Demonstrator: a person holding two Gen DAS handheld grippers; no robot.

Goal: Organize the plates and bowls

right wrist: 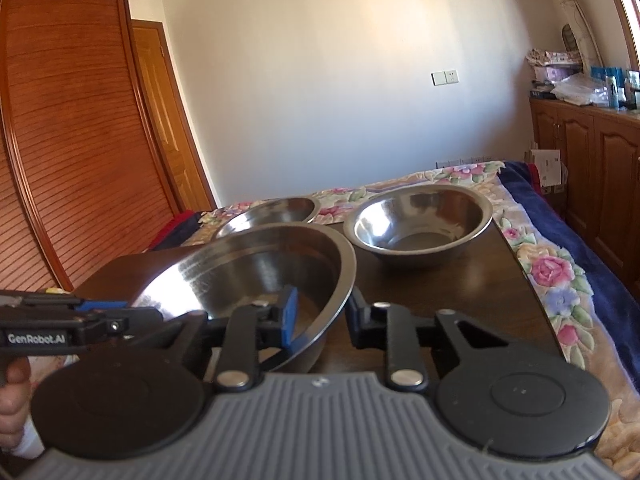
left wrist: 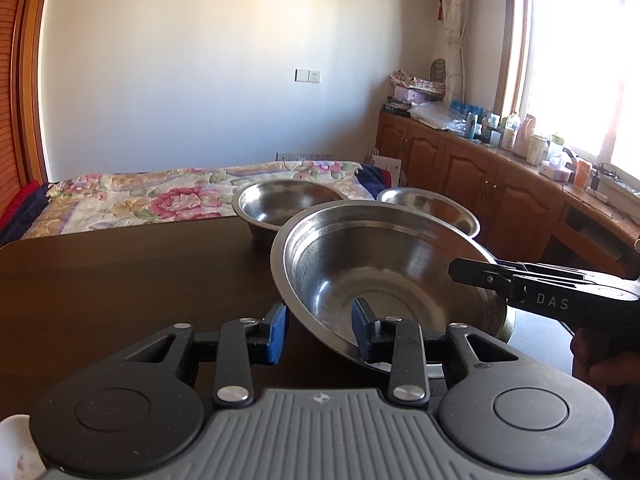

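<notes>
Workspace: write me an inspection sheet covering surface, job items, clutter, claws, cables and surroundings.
Surface: dark brown wooden table, bare apart from the bowls.
Job's things: large stainless-steel bowl, tilted, nearest; two smaller steel bowls behind it, one to the right and one to the left, both upright.
Clutter: nothing seen on the table; bottles and boxes crowd the window counter.
Grippers: left claw and right claw each straddle the large bowl's rim, closed on it from opposite sides.
Cables: dark cord on the counter.
Surroundings: floral bedspread, louvred wooden wardrobe.

3 steel bowls [left wrist: 384, 276], 2 grippers [left wrist: 320, 330]
</notes>
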